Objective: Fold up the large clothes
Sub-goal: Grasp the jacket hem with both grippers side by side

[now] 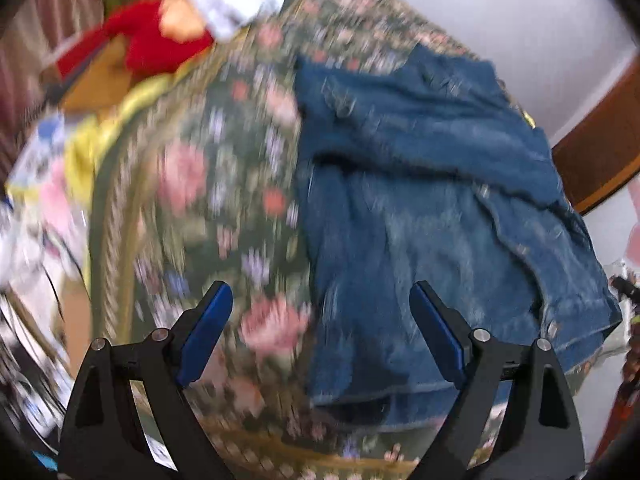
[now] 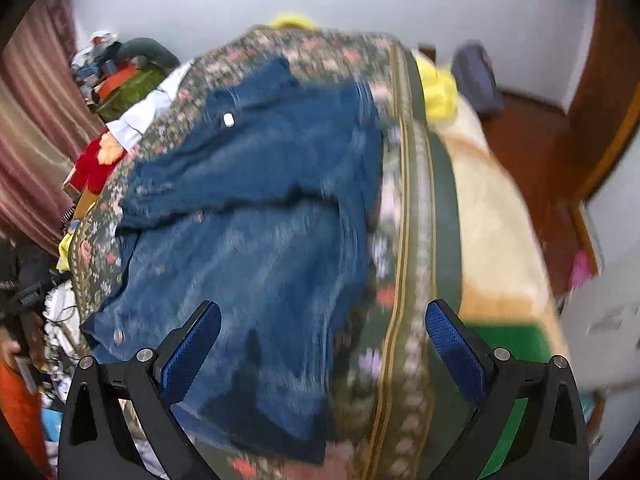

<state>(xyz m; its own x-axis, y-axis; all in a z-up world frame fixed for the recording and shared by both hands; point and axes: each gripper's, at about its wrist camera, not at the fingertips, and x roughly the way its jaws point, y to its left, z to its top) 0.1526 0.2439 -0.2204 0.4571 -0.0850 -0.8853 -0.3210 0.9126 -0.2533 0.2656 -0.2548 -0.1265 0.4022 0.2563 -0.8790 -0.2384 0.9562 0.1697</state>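
Both grippers, the left gripper (image 1: 321,300) and the right gripper (image 2: 323,320), are hanging wide open and empty over the near end of the blue denim garment (image 1: 420,184), which is stretching lengthwise away from them on the flowery bed cover (image 1: 224,184).

Denim garment (image 1: 420,184): heavy woven blue cloth, matt, faded in pale streaks, with small shiny metal buttons. Floral bedspread (image 1: 208,184): printed green cloth, matt, with a woven-looking gold border band. Left gripper (image 1: 320,320) and right gripper (image 2: 323,336): matt black plastic frames, silvery metal pins at the joints, blue finger pads (image 2: 456,352) with a fine rough texture. Cream blanket (image 2: 496,232): soft, fleecy cloth. Curtain (image 2: 36,128): striped cloth with a slight sheen. Door frame (image 1: 596,152): brown wood, smooth and faintly glossy.
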